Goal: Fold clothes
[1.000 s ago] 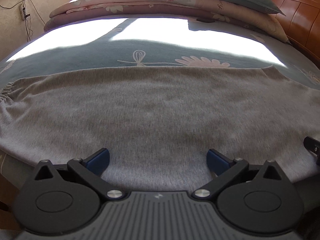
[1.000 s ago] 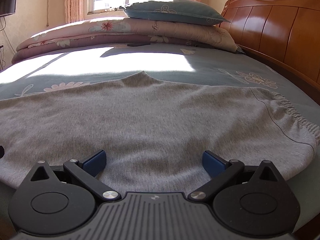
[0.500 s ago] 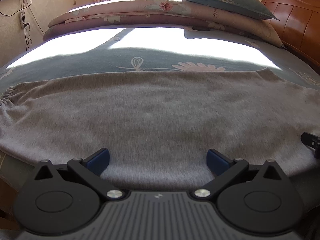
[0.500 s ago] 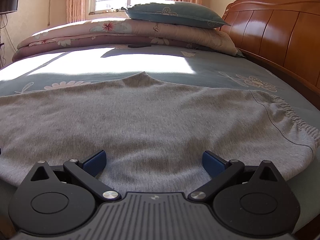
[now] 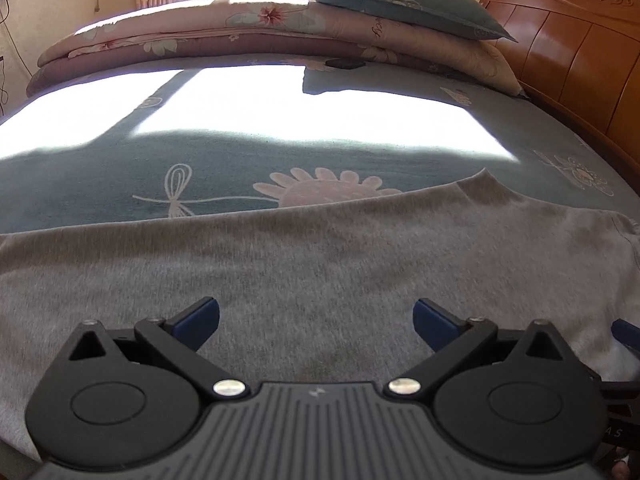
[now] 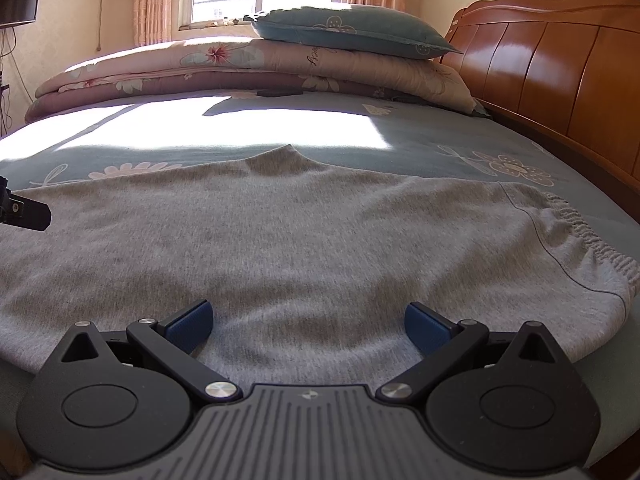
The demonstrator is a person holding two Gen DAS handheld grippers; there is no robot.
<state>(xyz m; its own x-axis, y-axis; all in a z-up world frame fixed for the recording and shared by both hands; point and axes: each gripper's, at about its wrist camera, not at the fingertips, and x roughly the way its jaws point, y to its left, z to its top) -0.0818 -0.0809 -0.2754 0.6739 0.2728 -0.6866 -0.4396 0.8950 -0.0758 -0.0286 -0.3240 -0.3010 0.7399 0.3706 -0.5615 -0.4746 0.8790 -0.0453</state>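
Observation:
A grey knit garment lies spread flat across the near part of the bed, its elastic waistband bunched at the right end. My left gripper hovers open over the garment's near edge, blue pads wide apart with nothing between them. The right gripper is open in the same way, farther right along that edge. A blue fingertip of the right gripper pokes in at the right side of the left wrist view, and part of the left gripper shows at the left edge of the right wrist view.
The bed has a teal flower-print sheet with a bright sun patch. Folded pink quilts and a teal pillow are stacked at the far side. A wooden headboard runs along the right.
The left gripper has swung to the right and lifted its view, so the garment's left cuff has left the frame. The right gripper has barely moved. Both stayed open.

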